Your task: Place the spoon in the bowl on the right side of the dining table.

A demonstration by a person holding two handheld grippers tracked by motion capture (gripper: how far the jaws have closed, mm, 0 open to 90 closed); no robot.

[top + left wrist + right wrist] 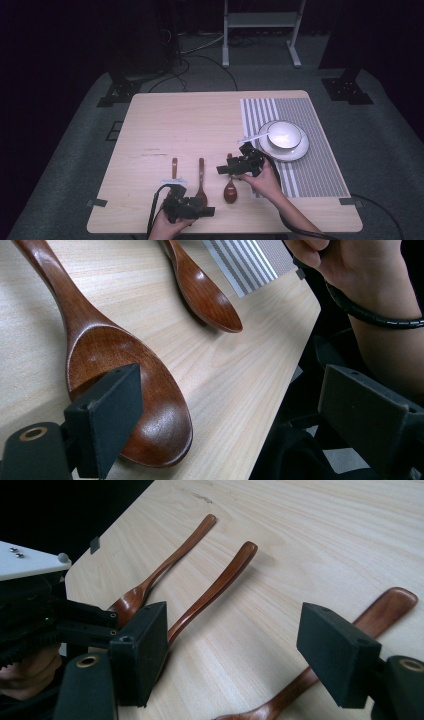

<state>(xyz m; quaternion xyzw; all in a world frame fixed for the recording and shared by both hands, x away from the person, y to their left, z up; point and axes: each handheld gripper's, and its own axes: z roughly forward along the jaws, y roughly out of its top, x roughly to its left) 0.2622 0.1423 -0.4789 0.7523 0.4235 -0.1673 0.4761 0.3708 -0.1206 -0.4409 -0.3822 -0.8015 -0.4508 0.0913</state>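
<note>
Three brown wooden spoons lie side by side near the table's front edge: a left spoon (174, 166), a middle spoon (201, 175) and a right spoon (230, 190). My left gripper (207, 211) is open and low at the front edge. Its left jaw hangs over the middle spoon's bowl (100, 350), and the right spoon (205, 295) lies beyond. My right gripper (223, 170) is open above the right spoon's handle (385, 610), pointing left. Past it lie the middle spoon (220, 585) and left spoon (170, 560). The left spoon's bowl is partly hidden by the left gripper.
A grey striped placemat (320, 165) covers the table's right side. On it stands a white plate (301, 150) bearing a white bowl (283, 135) and a white spoon (250, 138). The table's front edge (280, 390) runs close beside the left gripper.
</note>
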